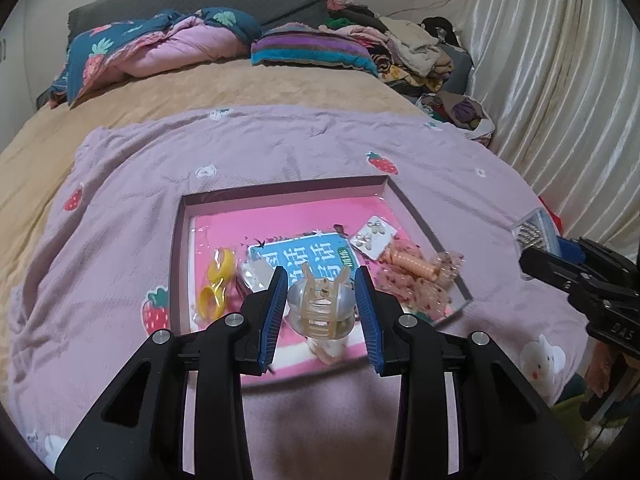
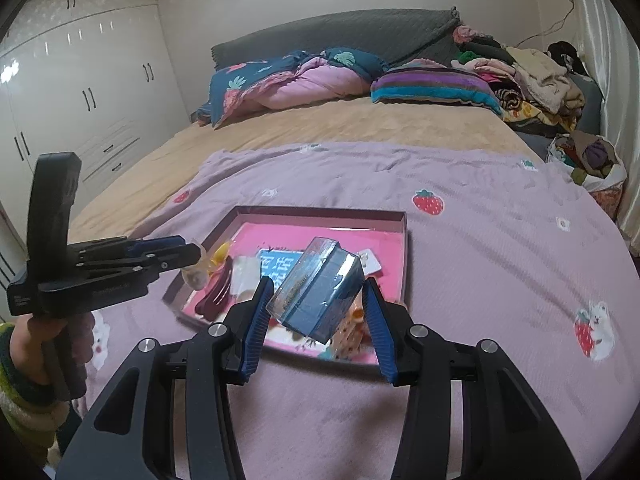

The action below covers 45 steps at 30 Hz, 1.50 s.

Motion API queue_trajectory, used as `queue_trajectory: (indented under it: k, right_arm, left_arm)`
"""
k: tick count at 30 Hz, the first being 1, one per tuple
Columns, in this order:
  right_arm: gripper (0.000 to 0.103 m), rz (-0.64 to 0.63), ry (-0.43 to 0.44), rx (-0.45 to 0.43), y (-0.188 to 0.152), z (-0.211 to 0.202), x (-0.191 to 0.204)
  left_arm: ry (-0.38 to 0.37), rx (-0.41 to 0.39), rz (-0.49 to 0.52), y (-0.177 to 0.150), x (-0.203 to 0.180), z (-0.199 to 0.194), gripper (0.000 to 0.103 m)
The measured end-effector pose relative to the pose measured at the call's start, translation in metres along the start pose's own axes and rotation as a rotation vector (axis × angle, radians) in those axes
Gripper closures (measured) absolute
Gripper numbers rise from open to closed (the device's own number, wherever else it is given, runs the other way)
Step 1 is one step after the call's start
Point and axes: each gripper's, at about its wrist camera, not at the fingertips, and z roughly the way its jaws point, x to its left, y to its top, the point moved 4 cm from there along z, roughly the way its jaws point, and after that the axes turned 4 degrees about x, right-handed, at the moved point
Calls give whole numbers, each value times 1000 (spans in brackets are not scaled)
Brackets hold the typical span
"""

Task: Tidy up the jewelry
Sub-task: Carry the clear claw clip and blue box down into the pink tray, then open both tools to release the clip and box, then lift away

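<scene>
My left fingers [image 1: 280, 300] stand spread around the beige plastic claw clip [image 1: 322, 307] over the shallow pink tray [image 1: 412, 208], while my right gripper [image 2: 317, 312] clamps the clear box [image 2: 316, 292] above the tray's near edge.

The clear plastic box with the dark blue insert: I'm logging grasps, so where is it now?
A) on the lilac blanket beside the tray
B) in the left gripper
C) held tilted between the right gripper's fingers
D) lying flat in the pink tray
C: the clear plastic box with the dark blue insert sits tilted between the right gripper fingers, above the pink tray.
</scene>
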Motion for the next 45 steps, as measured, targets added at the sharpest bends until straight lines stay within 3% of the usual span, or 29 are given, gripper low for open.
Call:
queue_trajectory:
  k: [13,31,41,45]
  right_arm:
    - [59,-26,-20,55,8,43,-6]
    - [59,-90,-19,216,-26,120,15]
    - [56,-61,-11,241,-39,131,20]
    - [51,-51,-2,238,-42,125,20]
  left_arm:
    - [-15,56,-40,3,12,41,76]
    - [-15,98,-77,3,25,73,76]
    - [-12,97,-82,5,28,75,76]
    - [-11,95,-81,5,28,74,76]
